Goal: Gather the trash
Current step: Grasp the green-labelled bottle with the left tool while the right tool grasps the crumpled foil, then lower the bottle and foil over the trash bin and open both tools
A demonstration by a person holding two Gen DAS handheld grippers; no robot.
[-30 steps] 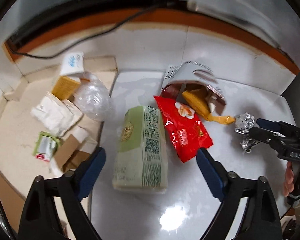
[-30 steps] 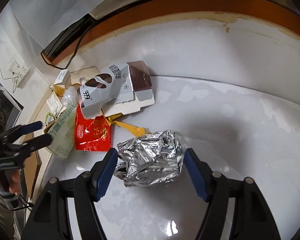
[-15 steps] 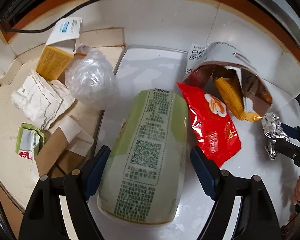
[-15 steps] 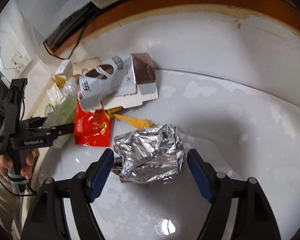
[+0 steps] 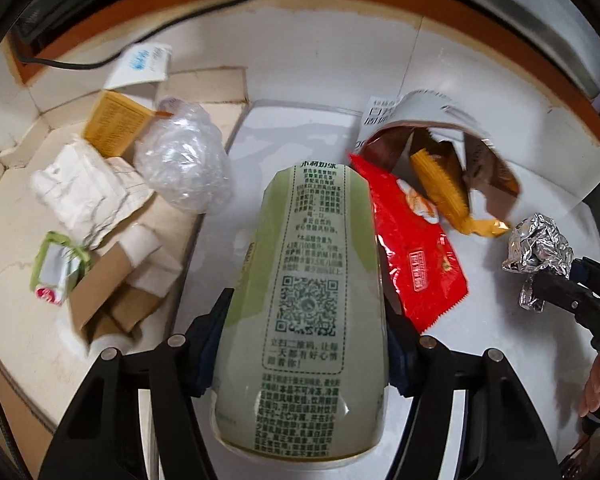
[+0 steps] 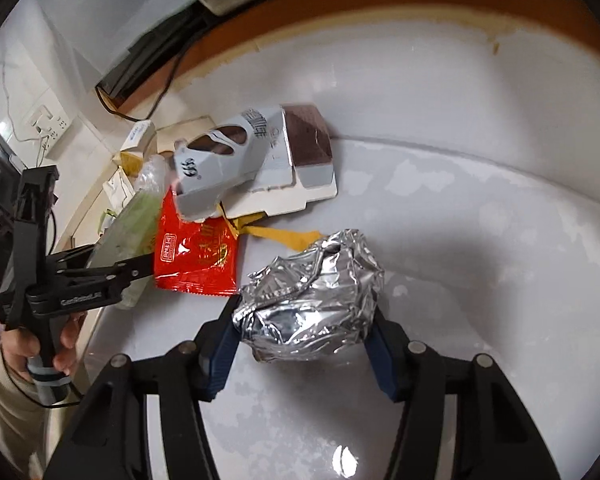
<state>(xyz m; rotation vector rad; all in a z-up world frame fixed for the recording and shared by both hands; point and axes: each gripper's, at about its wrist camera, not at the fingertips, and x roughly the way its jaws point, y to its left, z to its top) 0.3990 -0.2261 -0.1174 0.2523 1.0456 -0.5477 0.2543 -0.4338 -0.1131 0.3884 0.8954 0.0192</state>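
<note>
Now left tool (image 5: 306,344) clamps the green carton (image 5: 312,300); right tool (image 6: 304,344) grips crumpled foil (image 6: 312,296)

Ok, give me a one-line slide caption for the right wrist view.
Right tool closed on a crumpled foil ball, with a red snack wrapper and grey carton beyond.

Pale green printed paper cup (image 5: 308,312) w/ QR code, on its side, near centre, pinched at both flanks, crumpled silver foil ball (image 6: 312,300) to the right, squeezed betw. blue pads, flat red snack wrapper (image 5: 412,248) betw. them on white top, yellow wrapper (image 5: 448,196) under torn grey carton (image 6: 236,168) behind.
</note>
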